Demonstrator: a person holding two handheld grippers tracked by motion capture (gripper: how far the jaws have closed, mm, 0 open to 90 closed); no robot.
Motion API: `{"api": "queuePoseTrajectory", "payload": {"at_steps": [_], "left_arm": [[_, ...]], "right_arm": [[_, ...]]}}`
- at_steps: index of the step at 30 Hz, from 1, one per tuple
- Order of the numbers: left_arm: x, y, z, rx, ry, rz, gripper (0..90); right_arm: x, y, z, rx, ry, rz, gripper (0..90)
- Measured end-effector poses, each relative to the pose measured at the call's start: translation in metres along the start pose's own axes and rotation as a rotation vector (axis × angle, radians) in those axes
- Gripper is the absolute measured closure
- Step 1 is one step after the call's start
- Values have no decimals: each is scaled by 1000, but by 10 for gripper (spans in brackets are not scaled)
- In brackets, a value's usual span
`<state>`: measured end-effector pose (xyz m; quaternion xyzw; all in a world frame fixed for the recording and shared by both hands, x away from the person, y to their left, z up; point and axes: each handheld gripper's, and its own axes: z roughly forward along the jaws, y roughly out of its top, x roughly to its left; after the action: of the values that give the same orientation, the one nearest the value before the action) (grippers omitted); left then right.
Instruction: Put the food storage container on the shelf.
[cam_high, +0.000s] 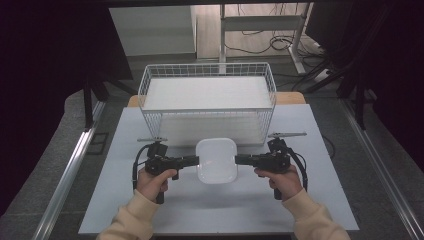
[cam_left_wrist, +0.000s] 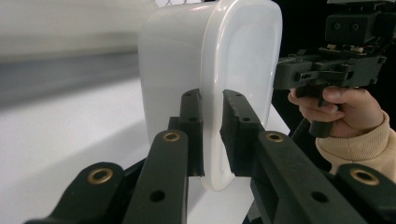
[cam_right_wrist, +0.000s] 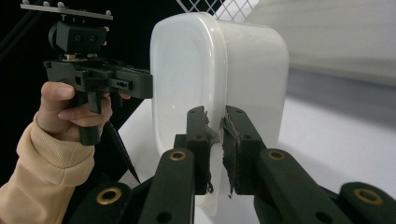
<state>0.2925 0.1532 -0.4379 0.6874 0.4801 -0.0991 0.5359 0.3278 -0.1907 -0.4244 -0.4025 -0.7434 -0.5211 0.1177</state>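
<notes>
Noted white plastic container (cam_high: 216, 161) on bench (cam_high: 150, 210), before wire basket (cam_high: 207, 102). Left hand-held gripper (cam_high: 196, 160) and right hand-held gripper (cam_high: 237, 159) clamped on opposite rims. Judged pre-lift; next calls for level, synchronised raise.

Grey carpet floor (cam_high: 45, 165); white desk frame (cam_high: 260, 22) with loose cables (cam_high: 280, 42) upper centre; dark monitor (cam_high: 330, 25) upper right; dim surroundings.

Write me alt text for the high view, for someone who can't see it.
Two hand-held grippers, left and right, clamp opposite rims of a white plastic container over a white table. Behind it stands a white wire basket.
</notes>
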Motion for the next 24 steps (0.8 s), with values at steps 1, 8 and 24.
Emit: {"api": "queuePoseTrajectory", "payload": {"at_steps": [1,8,24], "left_arm": [[-1,2,-1,-1,1,3,796],[-6,17,-4,-13,-4,28,797],[-23,57,-14,-32,4,87,798]], "right_arm": [[0,0,0,0,0,0,803],[5,14,-5,-16,-4,-24,802],[19,50,-16,-49,-21,-75,801]]}}
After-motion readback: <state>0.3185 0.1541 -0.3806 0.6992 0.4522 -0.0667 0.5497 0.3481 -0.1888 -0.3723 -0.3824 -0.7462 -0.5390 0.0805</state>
